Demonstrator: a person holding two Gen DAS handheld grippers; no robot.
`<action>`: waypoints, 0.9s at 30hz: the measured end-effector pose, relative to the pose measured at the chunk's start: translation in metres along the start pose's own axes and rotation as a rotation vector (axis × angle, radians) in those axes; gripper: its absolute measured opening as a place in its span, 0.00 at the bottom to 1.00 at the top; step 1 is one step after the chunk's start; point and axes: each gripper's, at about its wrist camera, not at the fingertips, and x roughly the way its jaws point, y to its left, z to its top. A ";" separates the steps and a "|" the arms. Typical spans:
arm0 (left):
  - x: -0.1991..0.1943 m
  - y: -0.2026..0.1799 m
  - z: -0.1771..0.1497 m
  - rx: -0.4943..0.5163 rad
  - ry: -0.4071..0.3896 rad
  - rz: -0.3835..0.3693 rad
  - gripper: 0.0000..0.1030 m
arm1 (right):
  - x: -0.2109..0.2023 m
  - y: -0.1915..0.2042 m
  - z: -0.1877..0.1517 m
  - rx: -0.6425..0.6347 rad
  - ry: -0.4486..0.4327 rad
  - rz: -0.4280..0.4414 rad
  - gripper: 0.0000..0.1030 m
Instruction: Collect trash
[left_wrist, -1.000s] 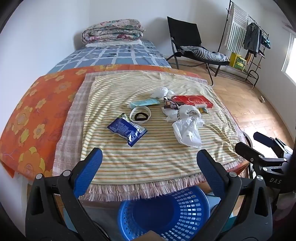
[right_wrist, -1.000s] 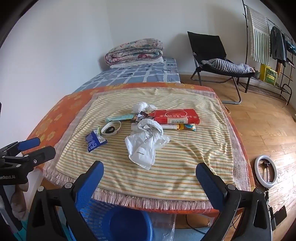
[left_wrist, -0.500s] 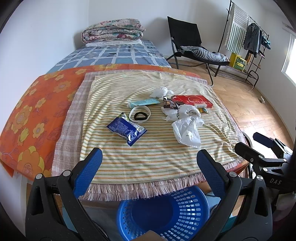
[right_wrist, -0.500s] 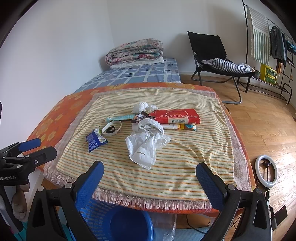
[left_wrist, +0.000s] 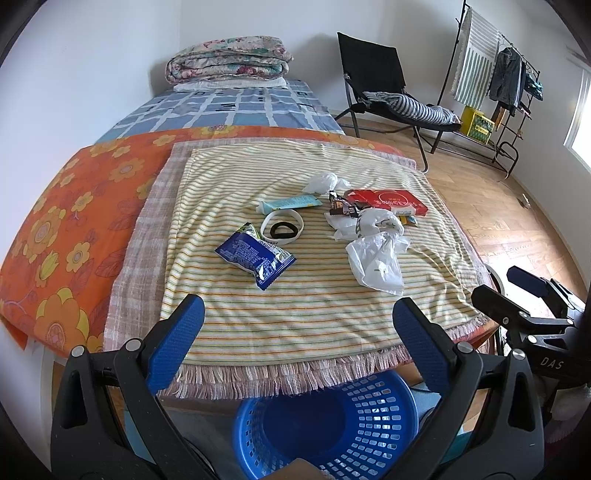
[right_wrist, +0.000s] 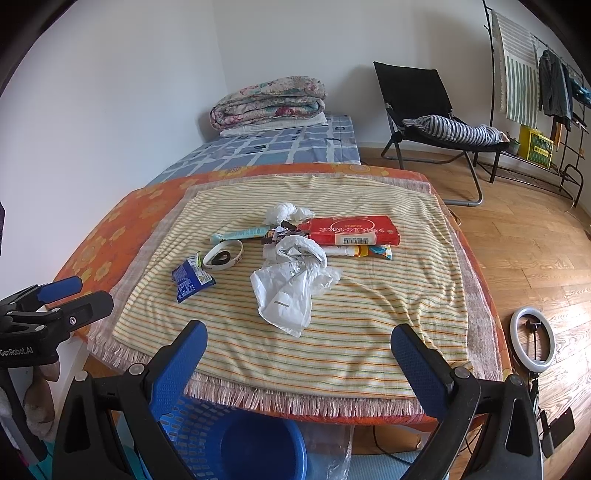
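Trash lies in the middle of a striped cloth: a blue snack packet (left_wrist: 255, 255) (right_wrist: 191, 278), a crumpled white plastic bag (left_wrist: 375, 254) (right_wrist: 291, 284), a red flat box (left_wrist: 386, 201) (right_wrist: 351, 229), a teal tube (left_wrist: 290, 202), a white ring with a black band inside (left_wrist: 282, 229) (right_wrist: 223, 254), and a white tissue wad (left_wrist: 323, 182) (right_wrist: 286, 212). My left gripper (left_wrist: 295, 325) is open near the cloth's fringe. My right gripper (right_wrist: 295, 347) is also open, empty, short of the bag. A blue basket (left_wrist: 325, 424) (right_wrist: 221, 439) sits below the table edge.
The cloth covers a table (right_wrist: 493, 332) with an orange floral cover (left_wrist: 74, 206). A bed with a folded quilt (left_wrist: 229, 59) lies behind. A black chair (right_wrist: 417, 107), a clothes rack (right_wrist: 535, 92) and a ring light (right_wrist: 533, 341) stand on the wooden floor to the right.
Both views have shifted only slightly; the table items sit a touch lower and closer. Nothing was grasped or moved, and both grippers stay open.
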 end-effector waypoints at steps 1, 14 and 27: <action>0.000 0.000 0.000 0.000 0.000 0.000 1.00 | 0.000 0.000 0.000 0.000 0.001 0.000 0.98; 0.000 0.000 0.000 -0.002 0.002 -0.002 1.00 | 0.002 -0.003 -0.002 0.008 0.004 0.005 0.98; 0.000 0.000 0.000 -0.003 0.005 -0.003 1.00 | 0.002 -0.003 -0.003 0.008 0.007 0.006 0.98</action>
